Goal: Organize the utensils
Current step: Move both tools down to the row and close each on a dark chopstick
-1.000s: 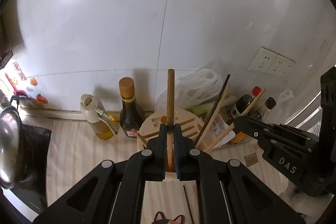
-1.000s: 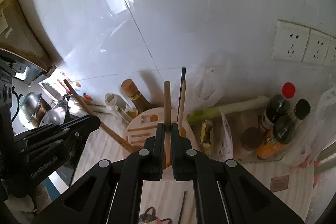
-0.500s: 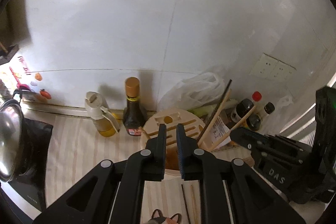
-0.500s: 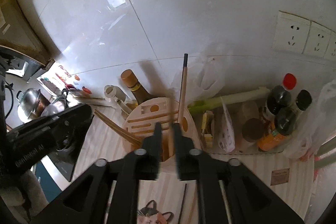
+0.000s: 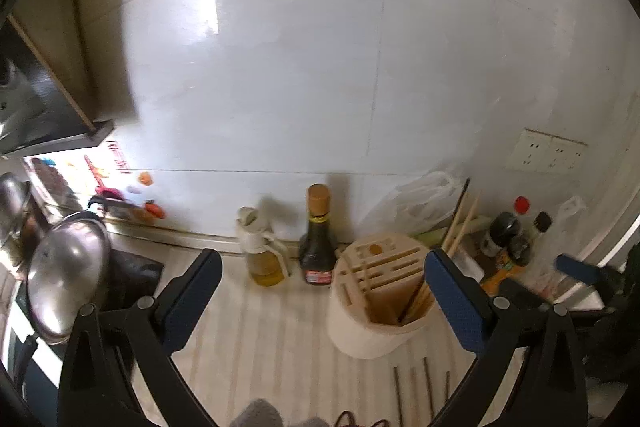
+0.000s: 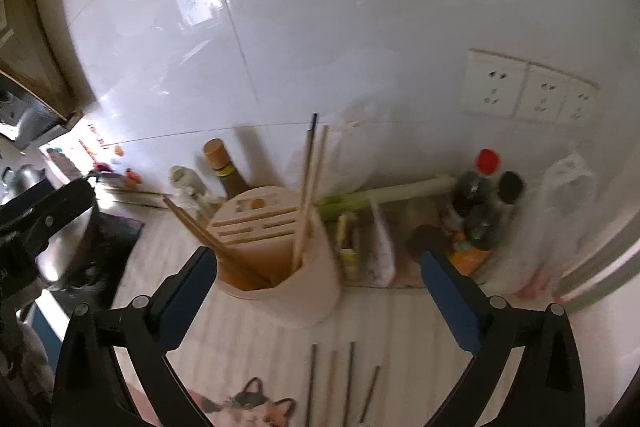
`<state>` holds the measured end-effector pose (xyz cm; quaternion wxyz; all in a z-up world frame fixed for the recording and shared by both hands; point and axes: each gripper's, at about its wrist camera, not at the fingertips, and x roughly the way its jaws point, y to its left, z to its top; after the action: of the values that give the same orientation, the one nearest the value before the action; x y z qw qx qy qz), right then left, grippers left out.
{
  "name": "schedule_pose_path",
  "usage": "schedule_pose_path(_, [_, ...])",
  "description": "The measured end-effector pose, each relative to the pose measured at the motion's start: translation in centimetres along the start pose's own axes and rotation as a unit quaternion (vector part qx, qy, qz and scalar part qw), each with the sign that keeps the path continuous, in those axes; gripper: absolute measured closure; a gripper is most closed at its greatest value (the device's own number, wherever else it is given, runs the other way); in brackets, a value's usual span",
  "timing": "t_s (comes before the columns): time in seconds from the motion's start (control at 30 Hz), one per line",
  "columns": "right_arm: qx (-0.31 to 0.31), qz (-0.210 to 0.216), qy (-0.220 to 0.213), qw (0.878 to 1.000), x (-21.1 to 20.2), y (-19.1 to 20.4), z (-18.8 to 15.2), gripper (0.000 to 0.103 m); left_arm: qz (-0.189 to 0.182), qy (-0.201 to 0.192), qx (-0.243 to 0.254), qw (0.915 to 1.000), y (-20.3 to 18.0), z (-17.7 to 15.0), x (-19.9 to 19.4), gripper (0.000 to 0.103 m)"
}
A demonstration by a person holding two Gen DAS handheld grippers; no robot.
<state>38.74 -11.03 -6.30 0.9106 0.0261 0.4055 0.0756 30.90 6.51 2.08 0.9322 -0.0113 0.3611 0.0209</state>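
While four chopsticks (image 6: 340, 383) lie loose on the counter (image 5: 260, 327) in front of the holder (image 6: 288, 267), the job reads as partly done: two pairs already stand in its open pocket, one (image 6: 310, 187) leaning toward the wall, one (image 6: 200, 227) slanting left. Left gripper (image 5: 320, 291): jaws spread wide, nothing between them, holder just ahead. Right gripper (image 6: 318, 287): likewise wide and empty. Against a second ago: each then pinched a wooden stick upright over the holder; both jaws have just been opening, the sticks now rest inside, and both hands have drawn back and up. Remaining, by judgement: gather the four loose sticks and slot them in. Oil jug (image 5: 260, 251) and sauce bottle (image 5: 318, 239) stand beside the holder.
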Motion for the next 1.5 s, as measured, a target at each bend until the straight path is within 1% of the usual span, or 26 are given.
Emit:
schedule_pose_path(0.07, [-0.002, -0.011, -0.008, 1.000, -0.6, 0.0, -0.4, 0.000, 0.011, -0.002, -0.003, 0.9999, 0.5, -0.9, -0.5, 0.000])
schedule_pose_path(0.2, [0.001, -0.021, -0.021, 1.000, -1.8, 0.1, -1.3, 0.000, 0.014, -0.001, -0.014, 0.9998, 1.1, -2.0, -1.1, 0.000])
schedule_pose_path(0.33, [0.003, -0.019, -0.030, 0.999, -3.2, 0.1, -2.1, 0.000, 0.014, 0.002, -0.018, 0.9997, 1.3, -3.1, -1.9, 0.000])
schedule_pose_path(0.43, [0.011, -0.014, -0.027, 0.999, -4.0, -0.4, -3.1, 0.000, 0.012, 0.005, -0.021, 0.9997, 1.4, -4.1, -2.3, 0.000])
schedule_pose_path(0.53, [0.030, 0.001, -0.007, 1.000, -3.7, -1.4, -4.6, 0.000, -0.001, 0.018, -0.028, 0.9995, 1.2, -5.8, -2.0, 0.000])
schedule_pose_path(0.6, [0.045, -0.001, 0.017, 0.999, -3.0, -2.6, -6.3, 0.000, 0.000, 0.025, -0.031, 0.9992, 0.9, -7.2, -1.2, 0.000])
schedule_pose_path(0.67, [0.060, -0.006, 0.040, 0.997, -1.8, -3.9, -8.0, 0.000, 0.004, 0.052, -0.022, 0.9984, 0.2, -9.1, 0.6, 0.000])
schedule_pose_path(0.73, [0.075, -0.021, 0.072, 0.994, -0.1, -5.5, -10.1, 0.000, 0.008, 0.082, -0.017, 0.9964, -0.3, -11.0, 2.7, 0.000])
schedule_pose_path(0.87, [0.107, -0.040, 0.148, 0.982, 4.5, -9.0, -15.0, 0.001, 0.010, 0.136, -0.017, 0.9906, -1.6, -15.1, 6.4, 0.000])
schedule_pose_path(0.9, [0.106, -0.034, 0.145, 0.983, 5.4, -9.6, -15.8, 0.003, 0.006, 0.153, -0.017, 0.9881, -2.0, -16.0, 7.2, 0.000])
schedule_pose_path(0.97, [0.126, -0.032, 0.181, 0.975, 7.7, -11.1, -18.1, 0.010, 0.003, 0.174, -0.014, 0.9846, -2.7, -17.5, 8.4, 0.000])
schedule_pose_path(1.03, [0.134, -0.030, 0.203, 0.970, 9.3, -11.7, -19.7, 0.020, 0.003, 0.197, -0.003, 0.9804, -3.6, -19.1, 9.7, 0.001])
schedule_pose_path(1.17, [0.140, -0.022, 0.243, 0.960, 12.5, -12.0, -22.5, 0.027, 0.000, 0.231, 0.016, 0.9728, -5.1, -21.4, 11.6, 0.001])
schedule_pose_path(1.23, [0.144, -0.015, 0.256, 0.956, 13.5, -11.8, -23.4, 0.032, 0.000, 0.242, 0.023, 0.9700, -5.8, -22.2, 12.3, 0.001])
schedule_pose_path(1.3, [0.143, -0.012, 0.264, 0.954, 14.4, -11.4, -23.9, 0.035, -0.002, 0.253, 0.031, 0.9669, -6.4, -22.9, 12.9, 0.001])
schedule_pose_path(1.37, [0.144, -0.009, 0.273, 0.951, 15.2, -11.0, -24.4, 0.040, -0.006, 0.266, 0.035, 0.9633, -7.0, -23.5, 13.5, 0.001])
schedule_pose_path(1.43, [0.142, -0.008, 0.278, 0.950, 15.8, -10.7, -24.7, 0.047, -0.006, 0.273, 0.042, 0.9611, -7.4, -23.9, 13.8, 0.001])
schedule_pose_path(1.47, [0.141, -0.008, 0.282, 0.949, 16.1, -10.5, -24.9, 0.048, -0.007, 0.276, 0.045, 0.9600, -7.5, -24.1, 14.0, 0.001])
schedule_pose_path(1.5, [0.139, -0.009, 0.286, 0.948, 16.4, -10.3, -25.1, 0.054, -0.008, 0.280, 0.047, 0.9589, -7.7, -24.2, 14.2, 0.001])
